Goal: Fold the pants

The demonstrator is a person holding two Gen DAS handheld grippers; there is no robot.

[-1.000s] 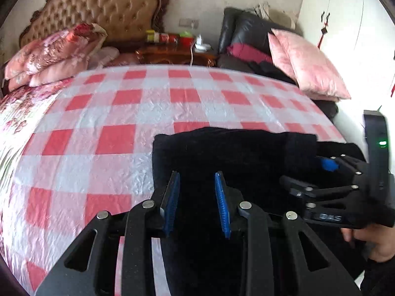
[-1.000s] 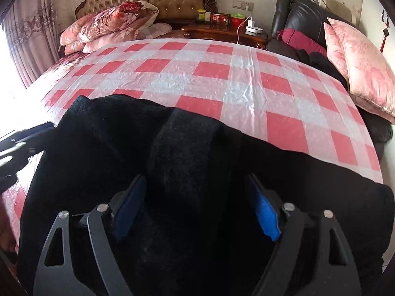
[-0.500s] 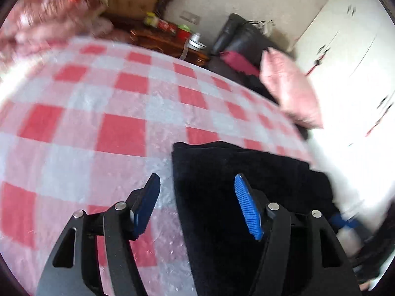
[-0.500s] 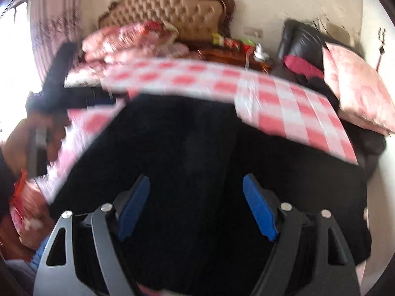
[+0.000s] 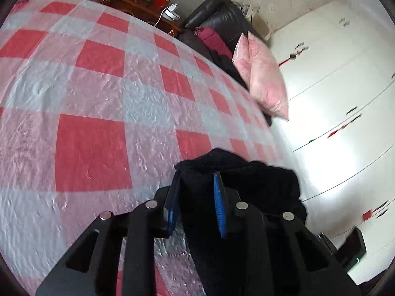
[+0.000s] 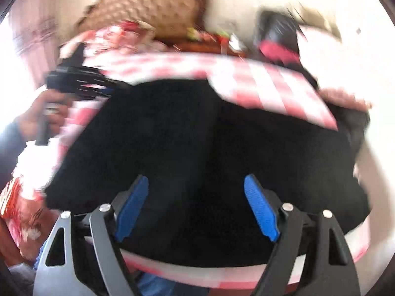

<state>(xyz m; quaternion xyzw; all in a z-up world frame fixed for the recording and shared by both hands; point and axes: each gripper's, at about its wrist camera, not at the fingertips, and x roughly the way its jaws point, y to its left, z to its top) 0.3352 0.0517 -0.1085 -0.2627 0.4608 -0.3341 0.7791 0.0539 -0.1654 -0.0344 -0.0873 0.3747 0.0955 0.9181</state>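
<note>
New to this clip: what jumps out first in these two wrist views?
The black pants dominate, spread across the near edge of the bed's red-and-white checked cover. In the left wrist view the left gripper is closing on a bunched fold of them. The right gripper hangs wide open over the cloth, its picture blurred; a pink pillow leans against the sofa behind.

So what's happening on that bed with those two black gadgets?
A person is folding black pants on a bed with a red-and-white checked cover, holding a pair of tongs in each hand. The left tongs are closing on a bunched edge of the fabric, which sits between their blue pads. The right tongs hang open over the middle of the pants, gripping nothing.
</note>
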